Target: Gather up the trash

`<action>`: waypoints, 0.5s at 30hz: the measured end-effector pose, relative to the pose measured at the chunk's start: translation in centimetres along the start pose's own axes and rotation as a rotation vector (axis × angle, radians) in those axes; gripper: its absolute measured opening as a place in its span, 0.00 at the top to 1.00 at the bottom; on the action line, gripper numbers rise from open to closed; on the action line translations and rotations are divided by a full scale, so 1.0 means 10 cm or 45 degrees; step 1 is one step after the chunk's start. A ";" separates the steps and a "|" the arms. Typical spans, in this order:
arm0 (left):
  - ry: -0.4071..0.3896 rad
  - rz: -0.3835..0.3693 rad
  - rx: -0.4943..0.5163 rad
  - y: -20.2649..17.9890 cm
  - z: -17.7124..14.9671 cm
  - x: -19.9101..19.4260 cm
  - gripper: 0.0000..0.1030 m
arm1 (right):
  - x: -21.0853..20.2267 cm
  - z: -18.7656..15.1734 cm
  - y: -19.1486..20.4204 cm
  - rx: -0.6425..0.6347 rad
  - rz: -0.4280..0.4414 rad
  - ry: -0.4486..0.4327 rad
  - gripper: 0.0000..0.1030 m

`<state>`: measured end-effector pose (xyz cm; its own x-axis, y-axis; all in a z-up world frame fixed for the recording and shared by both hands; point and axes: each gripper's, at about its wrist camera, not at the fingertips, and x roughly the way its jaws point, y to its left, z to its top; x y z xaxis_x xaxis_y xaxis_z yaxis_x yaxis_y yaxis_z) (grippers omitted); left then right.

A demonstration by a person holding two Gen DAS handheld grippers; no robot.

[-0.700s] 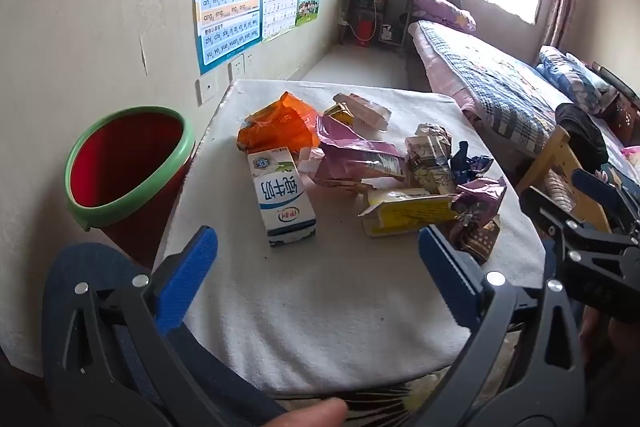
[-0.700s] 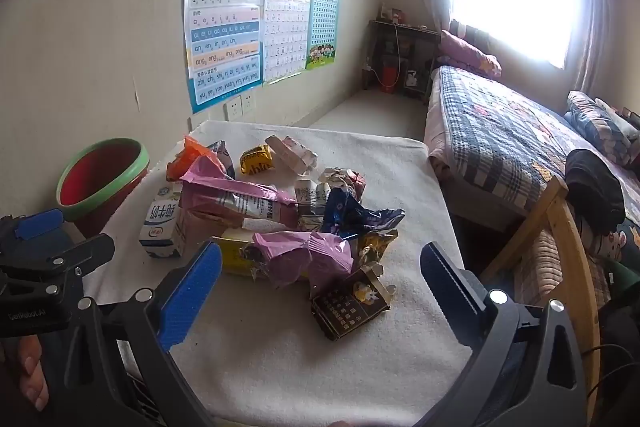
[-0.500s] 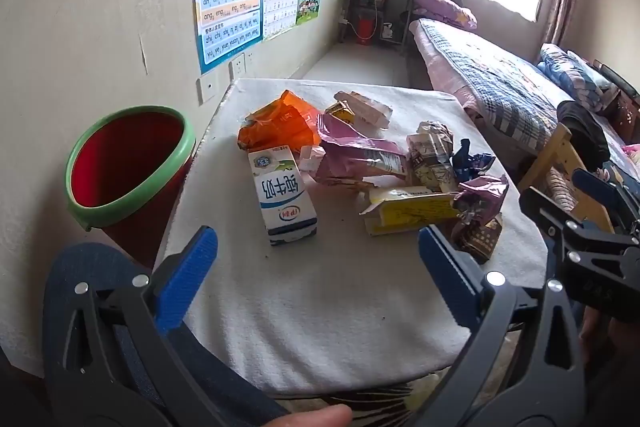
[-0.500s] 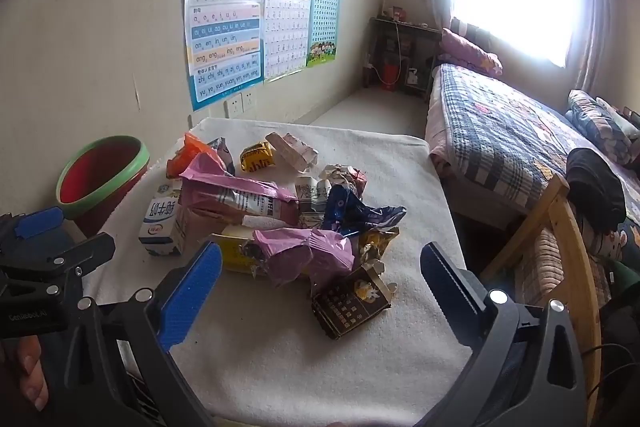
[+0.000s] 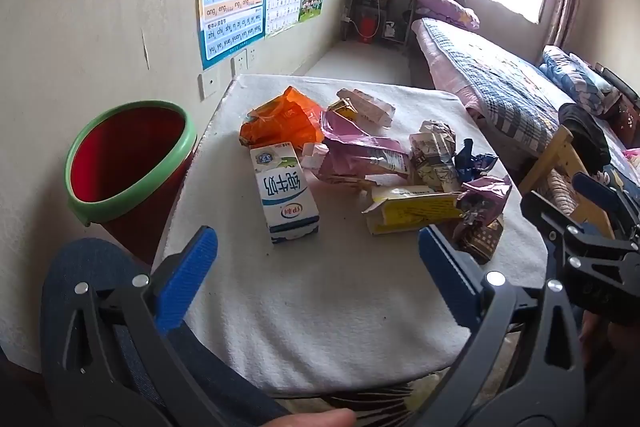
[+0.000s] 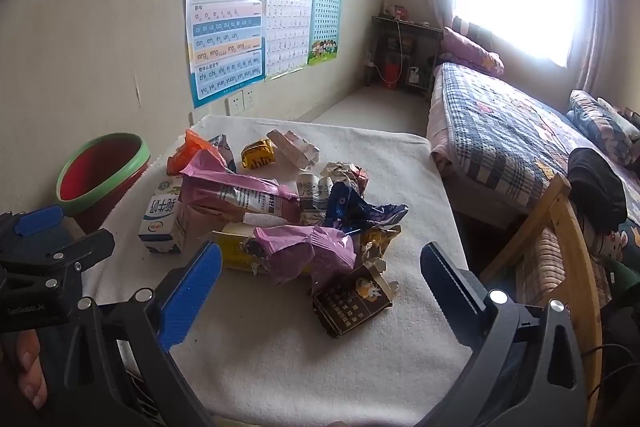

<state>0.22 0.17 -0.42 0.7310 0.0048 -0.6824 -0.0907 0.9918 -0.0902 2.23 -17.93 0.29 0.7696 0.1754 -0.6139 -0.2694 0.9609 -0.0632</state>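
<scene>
A bed (image 6: 520, 131) with a checked cover is seen along the right side of the room, below a bright window, and learning charts (image 6: 226, 23) are fixed to the wall on the left. A table covered with a white cloth (image 5: 320, 299) fills the foreground of both views. A red bin with a green rim (image 5: 128, 159) is placed just beside the table's left edge, tilted toward the camera, and no trash can be made out inside it. The trash is gathered in a loose heap on the middle of the cloth. A white and blue milk carton (image 5: 286, 197) is laid on its side at the left of the heap, nearest the bin. An orange bag (image 5: 284, 123) is found behind the carton, and a long pink wrapper (image 5: 360, 155) is spread to its right. A flattened yellow box (image 5: 412, 213) is set at the front of the heap, with a crumpled purple wrapper (image 6: 308, 255) touching it and a dark brown packet (image 6: 352, 303) at the near right. A crumpled blue wrapper (image 6: 360, 211) is lodged behind these. The left gripper (image 5: 318, 263) is held above the near cloth with jaws spread wide and nothing between them. The right gripper (image 6: 320, 275) is likewise spread wide and empty, hovering near the brown packet.
</scene>
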 end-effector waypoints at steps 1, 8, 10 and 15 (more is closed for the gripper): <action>-0.001 -0.001 -0.003 0.00 0.00 0.00 0.04 | 0.00 0.00 -0.01 0.000 0.000 0.001 0.07; 0.002 -0.002 -0.005 0.00 -0.01 0.00 0.04 | 0.01 0.00 0.01 -0.004 0.000 0.006 0.07; 0.003 -0.002 -0.003 0.00 -0.01 0.00 0.04 | 0.01 0.00 0.01 -0.004 0.001 0.006 0.07; 0.009 -0.004 0.001 0.00 0.00 0.01 0.04 | 0.02 -0.01 0.01 -0.010 0.001 0.011 0.07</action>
<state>0.24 0.13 -0.48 0.7264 0.0009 -0.6873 -0.0878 0.9919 -0.0915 2.28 -17.80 0.09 0.7645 0.1742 -0.6207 -0.2747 0.9590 -0.0692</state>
